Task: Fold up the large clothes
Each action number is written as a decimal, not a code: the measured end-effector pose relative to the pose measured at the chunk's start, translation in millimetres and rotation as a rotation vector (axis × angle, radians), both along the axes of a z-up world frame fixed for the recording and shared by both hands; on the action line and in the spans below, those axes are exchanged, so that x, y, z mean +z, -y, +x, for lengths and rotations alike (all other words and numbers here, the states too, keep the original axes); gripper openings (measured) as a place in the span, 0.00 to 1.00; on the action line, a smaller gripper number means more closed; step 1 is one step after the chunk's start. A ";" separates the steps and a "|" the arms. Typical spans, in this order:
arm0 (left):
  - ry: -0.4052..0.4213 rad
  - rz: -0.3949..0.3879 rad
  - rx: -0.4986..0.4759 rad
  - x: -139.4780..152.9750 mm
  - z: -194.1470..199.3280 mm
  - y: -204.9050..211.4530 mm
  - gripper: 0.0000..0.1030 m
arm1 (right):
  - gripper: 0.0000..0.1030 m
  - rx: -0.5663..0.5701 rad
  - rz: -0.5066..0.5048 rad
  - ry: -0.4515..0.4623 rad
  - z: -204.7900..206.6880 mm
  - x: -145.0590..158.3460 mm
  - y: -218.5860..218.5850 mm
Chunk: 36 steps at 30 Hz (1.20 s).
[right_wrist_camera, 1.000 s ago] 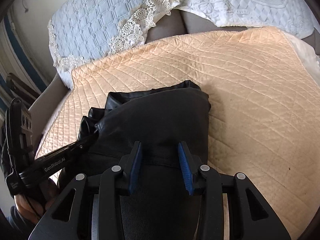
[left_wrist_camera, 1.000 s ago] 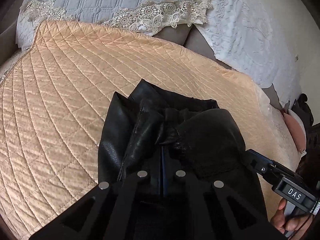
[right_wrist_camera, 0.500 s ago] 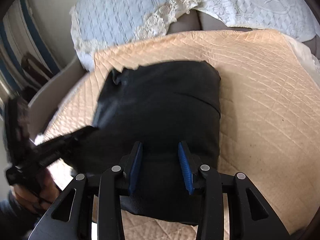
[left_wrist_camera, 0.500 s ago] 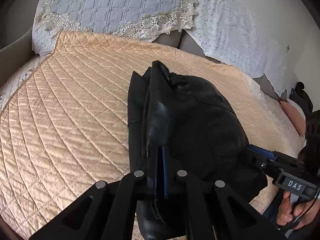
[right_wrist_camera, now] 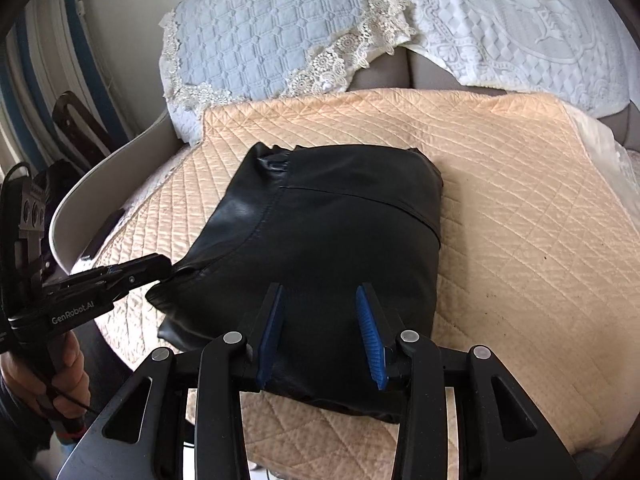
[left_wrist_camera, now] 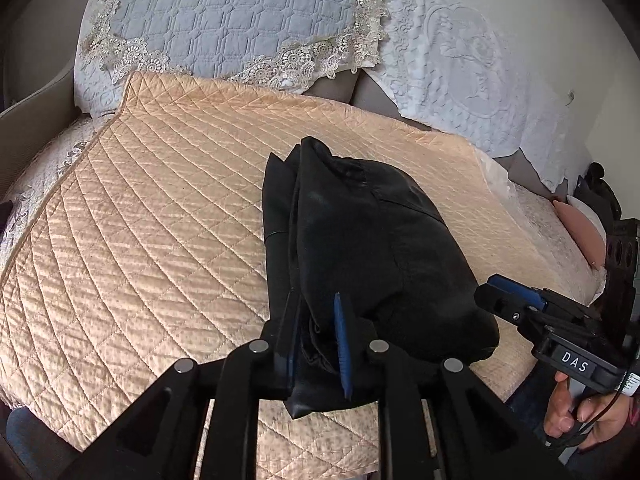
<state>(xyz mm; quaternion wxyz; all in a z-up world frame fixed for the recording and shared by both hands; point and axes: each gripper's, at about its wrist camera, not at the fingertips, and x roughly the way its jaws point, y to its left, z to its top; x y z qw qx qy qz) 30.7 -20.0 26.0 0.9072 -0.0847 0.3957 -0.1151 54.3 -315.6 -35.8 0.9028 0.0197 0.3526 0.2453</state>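
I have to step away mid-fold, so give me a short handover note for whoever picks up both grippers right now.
Left gripper: jaws opening, with the near left corner of the black leather garment between them.
Right gripper: open, over the garment's near edge; a grip cannot be confirmed.
Garment: lies as a compact folded bundle on the peach quilted cover, in front of the lace-edged blue pillow.
Done: the garment appears folded down into a rough rectangle.
Left: probably let go fully with the left gripper, tidy the bunched corner at the far left, then check whether another fold is wanted.
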 end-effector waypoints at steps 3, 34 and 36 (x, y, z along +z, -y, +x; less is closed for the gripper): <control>0.005 0.021 -0.012 2.1 -2.7 5.3 0.22 | 0.37 0.002 -0.003 -0.008 -0.8 -1.7 -3.4; 0.115 0.083 -0.123 38.5 68.0 28.9 0.31 | 0.37 -0.076 0.049 -0.006 49.1 9.8 21.9; 0.109 0.073 -0.171 36.5 93.5 39.6 0.32 | 0.37 -0.075 0.051 -0.008 60.5 10.9 21.4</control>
